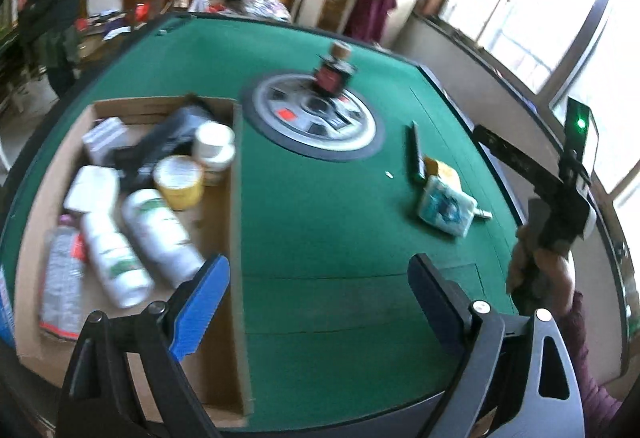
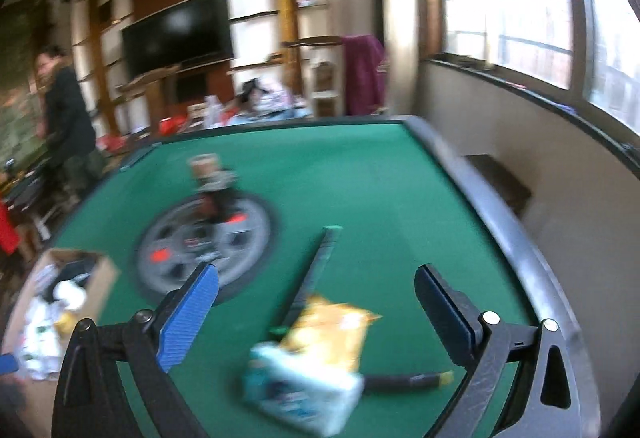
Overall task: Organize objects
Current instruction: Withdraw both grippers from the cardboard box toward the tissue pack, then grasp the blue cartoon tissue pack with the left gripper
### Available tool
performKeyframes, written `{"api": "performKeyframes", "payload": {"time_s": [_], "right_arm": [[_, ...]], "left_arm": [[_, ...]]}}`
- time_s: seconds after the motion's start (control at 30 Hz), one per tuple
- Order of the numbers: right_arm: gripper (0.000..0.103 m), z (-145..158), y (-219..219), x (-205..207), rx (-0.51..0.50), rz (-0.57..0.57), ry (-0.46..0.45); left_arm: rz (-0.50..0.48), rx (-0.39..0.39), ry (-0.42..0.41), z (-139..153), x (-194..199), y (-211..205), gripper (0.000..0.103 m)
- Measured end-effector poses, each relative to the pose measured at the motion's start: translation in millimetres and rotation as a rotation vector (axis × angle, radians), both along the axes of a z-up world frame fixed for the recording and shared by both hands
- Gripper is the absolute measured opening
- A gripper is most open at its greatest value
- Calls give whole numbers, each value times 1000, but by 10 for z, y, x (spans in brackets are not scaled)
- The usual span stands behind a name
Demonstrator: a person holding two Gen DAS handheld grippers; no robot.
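Note:
A cardboard box (image 1: 236,198) on the left of the green table (image 1: 320,230) holds white bottles (image 1: 158,234), a yellow jar (image 1: 179,182) and other items. My left gripper (image 1: 320,298) is open and empty above the box's right wall. A teal-and-white packet (image 1: 446,208) lies right of centre with a yellow packet (image 1: 440,168) and a dark stick (image 1: 414,150). My right gripper (image 2: 316,310) is open and empty, above the yellow packet (image 2: 332,326), the teal packet (image 2: 304,390) and the stick (image 2: 316,270). The box also shows at far left (image 2: 100,270).
A round grey disc (image 1: 316,118) sits mid-table with a small dark bottle (image 1: 334,70) on it; both show in the right wrist view (image 2: 200,238). The other hand-held device (image 1: 560,194) is at the right edge. Furniture and a person (image 2: 64,110) stand beyond the table.

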State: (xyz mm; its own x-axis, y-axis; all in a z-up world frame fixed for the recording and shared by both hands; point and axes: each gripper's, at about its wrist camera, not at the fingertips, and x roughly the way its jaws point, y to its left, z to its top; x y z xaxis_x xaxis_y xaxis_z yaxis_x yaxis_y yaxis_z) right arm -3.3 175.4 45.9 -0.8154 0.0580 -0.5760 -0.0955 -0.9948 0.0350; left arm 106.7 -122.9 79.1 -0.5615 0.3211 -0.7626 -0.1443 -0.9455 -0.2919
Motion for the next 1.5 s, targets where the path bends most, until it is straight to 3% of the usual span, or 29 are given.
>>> {"api": "performKeyframes", "payload": {"time_s": [0.17,0.23,0.3,0.5,0.77,0.83,0.9,0.97,1.13,1.37,1.5], "right_arm": [[101,-213,426,5,-18,-90,11],[101,-261,528,-50,-55,-102,-35],[101,-242,610,-41,-110,-104,-26],[101,-261,608,-38,-134,-105,-29],[101,-372,656,-97,-193,-93,-72],[101,-394,685,-113,-289,-21,-83],[101,-431,720,-130,-498,147,-96],[101,-487,675,-170,-583,238,-141],[101,-629,478,-237,-638,360,-258],[102,-791,-49,-227,-995,847,-425],[102,-786,55,-195,-990,771,-363]], "left_arm": [[-49,-35,-49,-140,-135,377,90],[-59,-28,-78,-223,-203,484,90],[-67,-18,-100,-303,-255,563,90],[-133,-21,-124,-494,-349,892,90],[-178,-38,-94,-474,-502,1242,90],[-178,-15,-101,-474,-502,1256,90],[-175,-7,-100,-486,-485,1231,90],[-161,-15,-100,-511,-470,1163,90],[-75,-4,-104,-555,-465,830,90],[-27,47,-117,-603,-483,630,90],[-52,44,-126,-625,-499,737,90]]}}
